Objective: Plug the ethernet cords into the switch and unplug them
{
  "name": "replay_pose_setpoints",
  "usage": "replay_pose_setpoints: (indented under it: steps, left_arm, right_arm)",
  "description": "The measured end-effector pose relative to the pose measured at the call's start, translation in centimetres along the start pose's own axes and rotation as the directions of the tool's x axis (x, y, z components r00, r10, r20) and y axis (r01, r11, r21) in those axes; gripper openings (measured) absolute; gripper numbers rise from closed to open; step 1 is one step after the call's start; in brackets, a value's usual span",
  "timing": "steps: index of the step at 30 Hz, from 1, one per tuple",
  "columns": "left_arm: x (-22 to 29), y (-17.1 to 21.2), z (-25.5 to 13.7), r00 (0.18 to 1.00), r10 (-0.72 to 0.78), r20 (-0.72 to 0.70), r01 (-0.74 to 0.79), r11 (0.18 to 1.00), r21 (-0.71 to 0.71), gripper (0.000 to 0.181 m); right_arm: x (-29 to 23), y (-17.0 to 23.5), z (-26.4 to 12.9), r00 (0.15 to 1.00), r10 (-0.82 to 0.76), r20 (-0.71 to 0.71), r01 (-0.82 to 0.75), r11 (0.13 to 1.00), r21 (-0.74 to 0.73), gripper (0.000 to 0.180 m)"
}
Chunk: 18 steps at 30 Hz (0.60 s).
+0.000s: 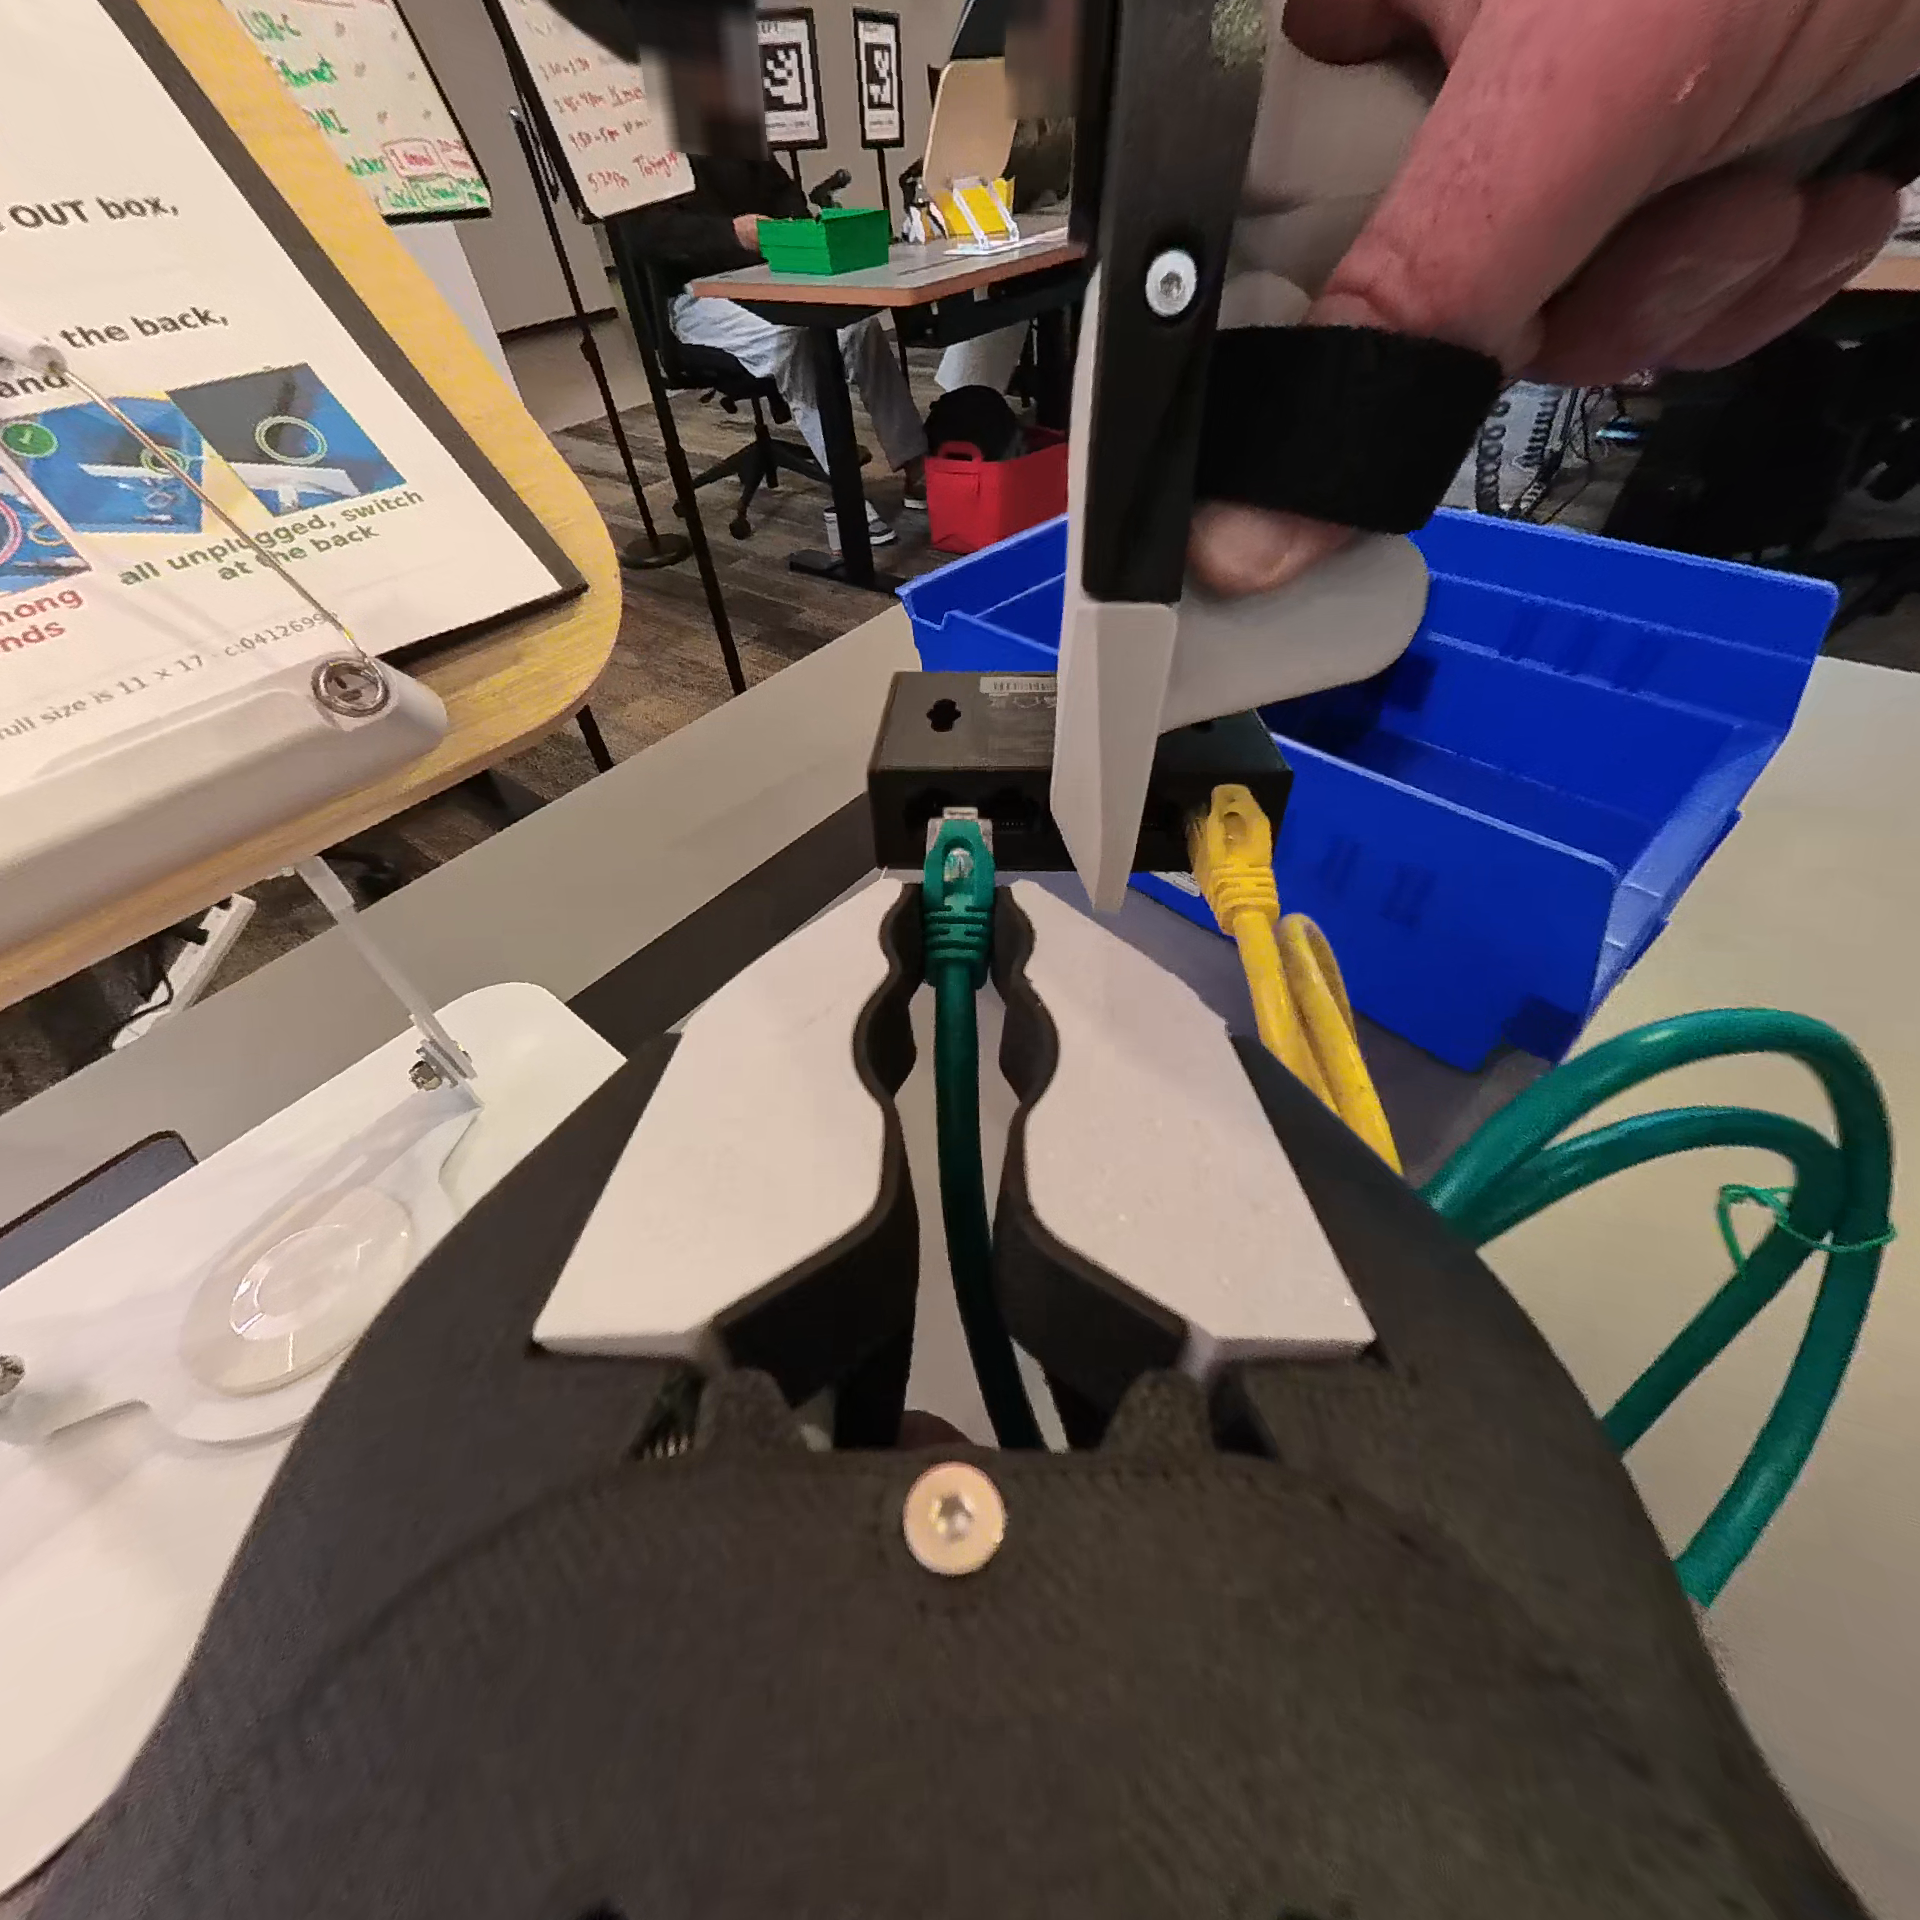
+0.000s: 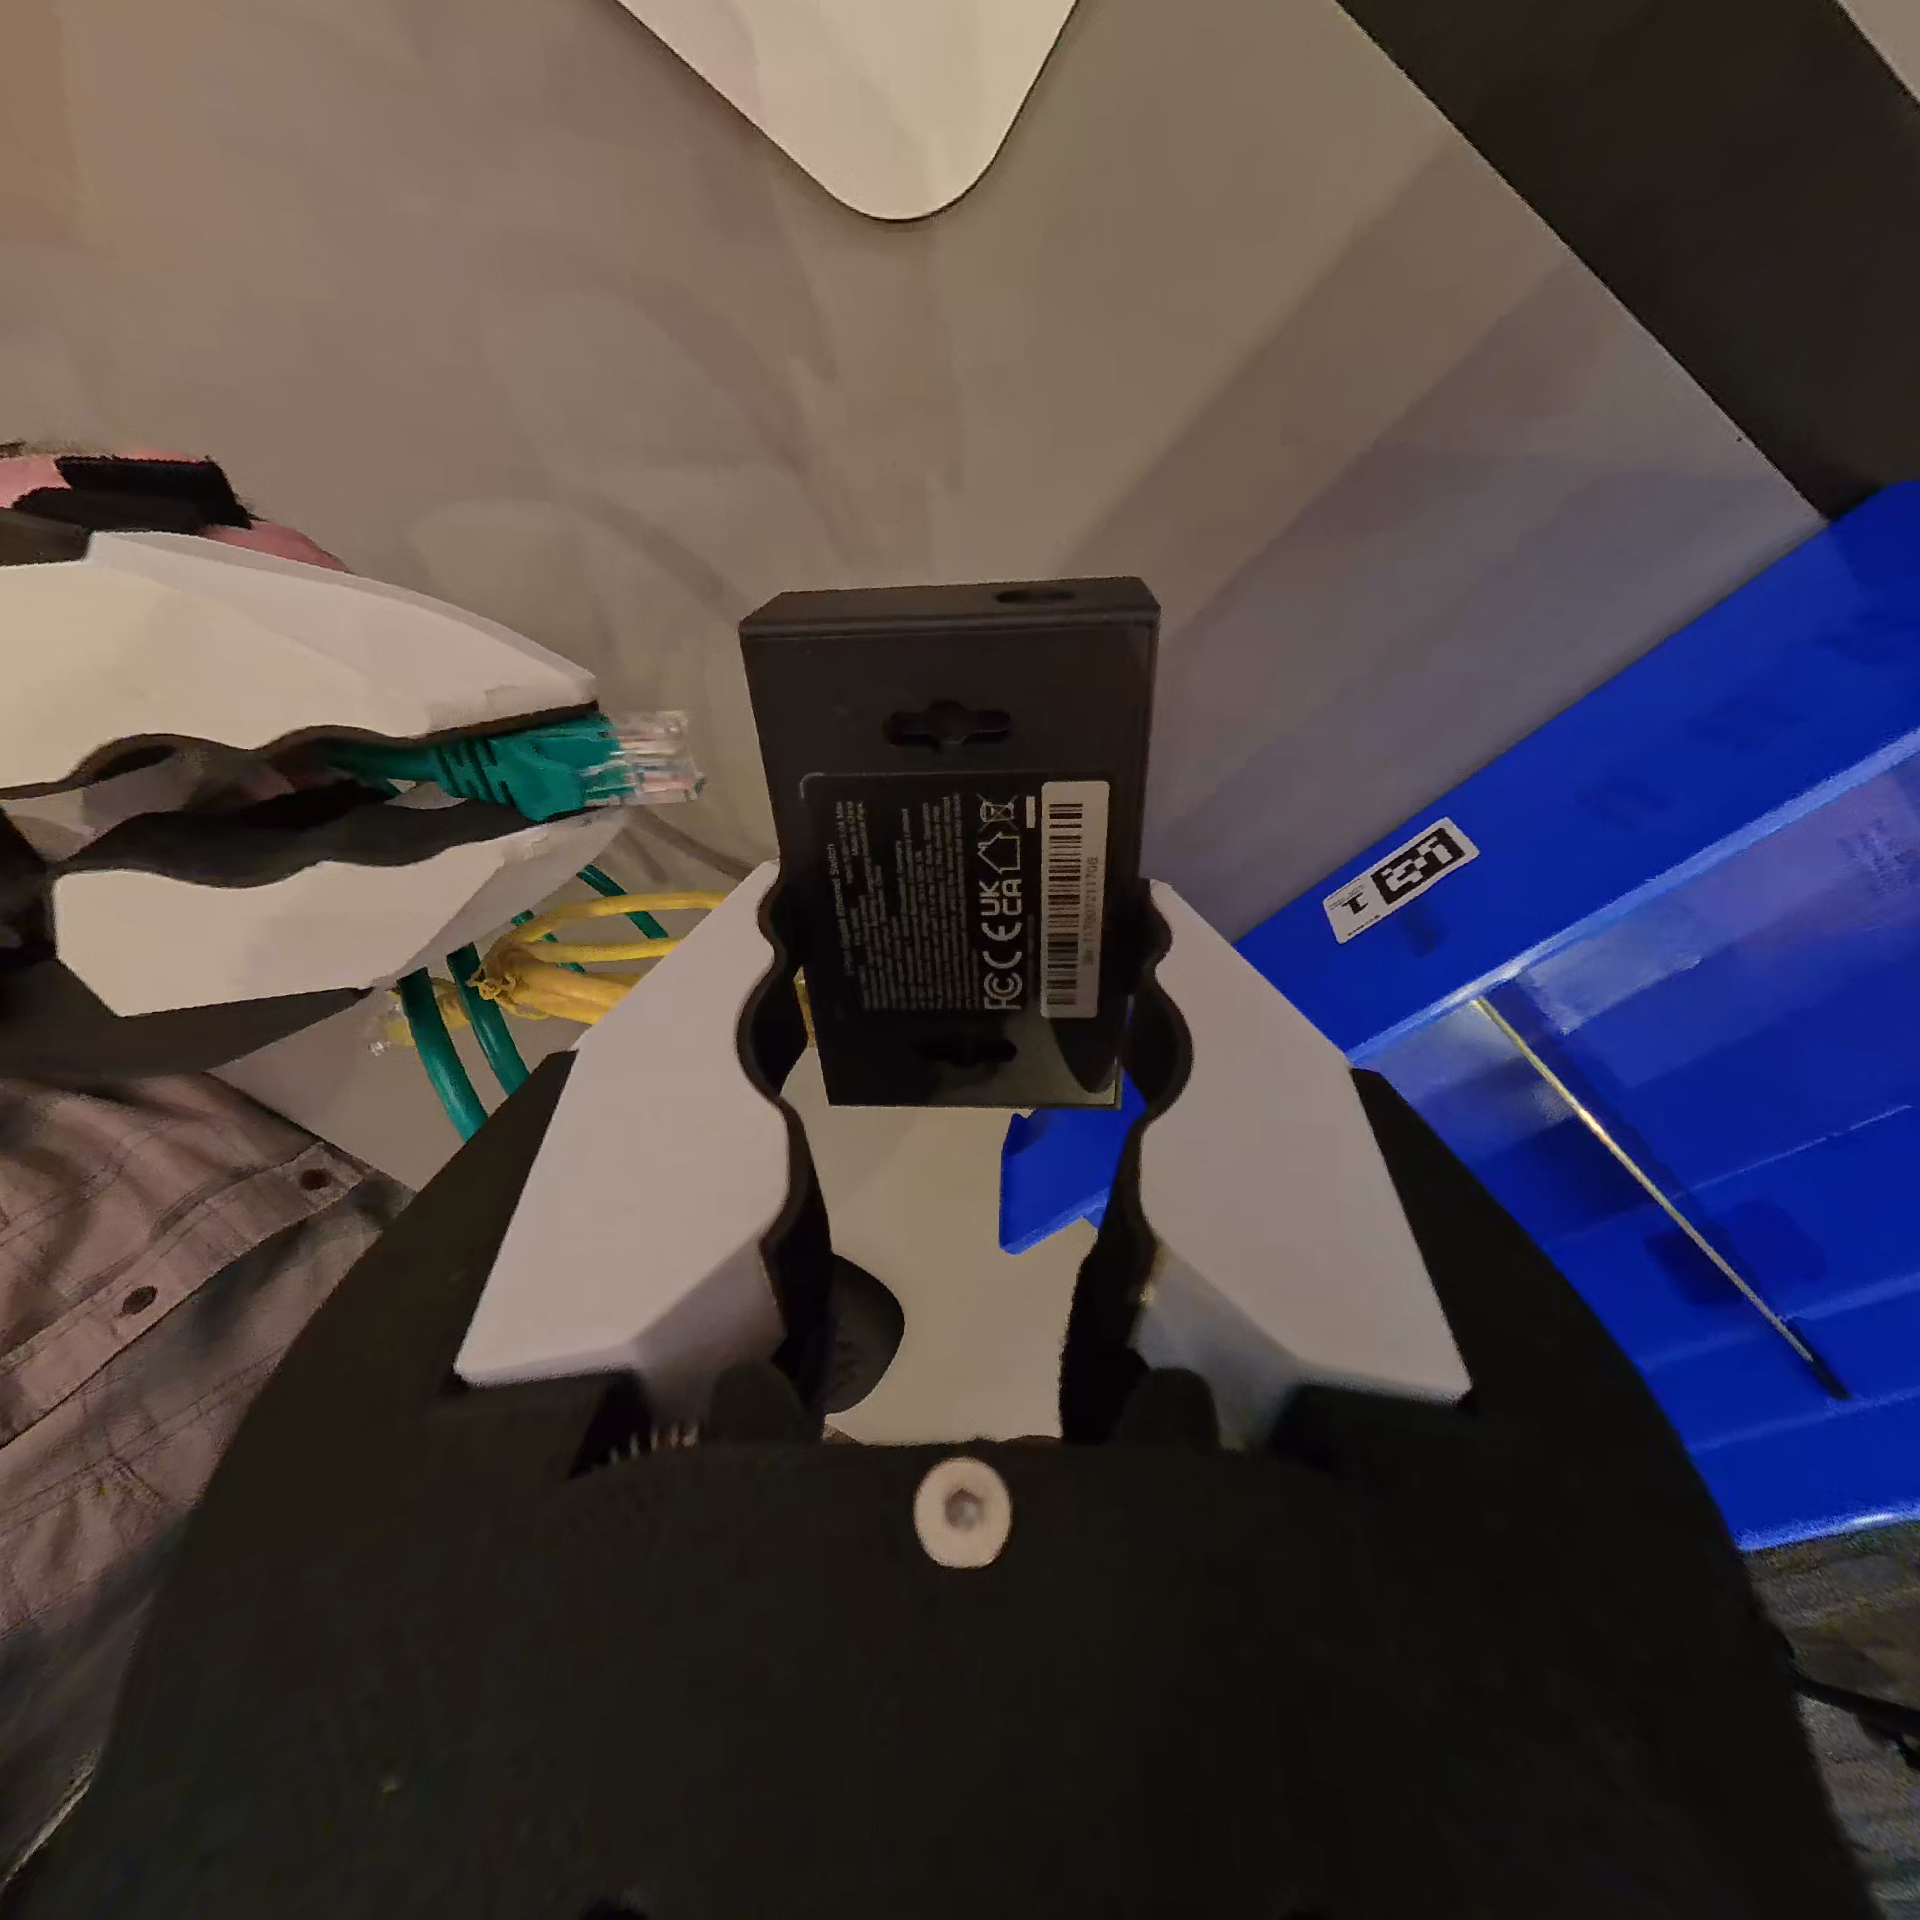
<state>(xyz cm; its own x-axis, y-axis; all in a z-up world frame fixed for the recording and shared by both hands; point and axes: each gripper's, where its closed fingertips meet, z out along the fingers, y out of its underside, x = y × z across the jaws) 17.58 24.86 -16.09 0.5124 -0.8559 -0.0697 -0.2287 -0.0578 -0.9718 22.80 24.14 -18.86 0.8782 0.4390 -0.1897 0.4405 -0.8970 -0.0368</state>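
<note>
The black switch point(image 2: 935, 727) is held off the grey table, label side toward the right wrist camera. My right gripper point(image 2: 961, 894) is shut on its two long sides. In the left wrist view the switch point(image 1: 956, 738) faces me with its ports, and a right finger point(image 1: 1112, 727) comes down over it. My left gripper point(image 1: 956, 914) is shut on the green cord point(image 1: 961, 1039) just behind its plug point(image 2: 561, 769). The plug's clear tip stands at the leftmost port with a small gap. A yellow cord point(image 1: 1236, 862) sits in a port at the right.
A blue bin point(image 1: 1558, 779) stands right behind the switch, also in the right wrist view point(image 2: 1662, 1039). Loops of green cord point(image 1: 1766, 1195) lie on the table at the right. An instruction board point(image 1: 208, 416) on a white stand base point(image 1: 156, 1351) is at the left.
</note>
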Motion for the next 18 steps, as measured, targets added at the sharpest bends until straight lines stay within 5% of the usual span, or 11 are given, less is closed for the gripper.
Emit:
replay_pose_setpoints:
  steps: [1, 18]
  left_arm:
    - [0.1, 0.0, 0.0, 1.0, 0.0, -0.004, 0.0, 1.0, -0.003, 0.013]
    - [1.4, -1.8, -0.9, 1.0, 0.023, -0.013, -0.022, 0.999, 0.03, 0.012]
  right_arm:
    - [-0.1, 0.0, -0.2, 1.0, -0.002, -0.002, 0.002, 1.0, 0.001, 0.06]
    - [-1.5, 0.5, -3.0, 0.998, -0.044, -0.041, 0.044, 0.999, -0.004, 0.061]
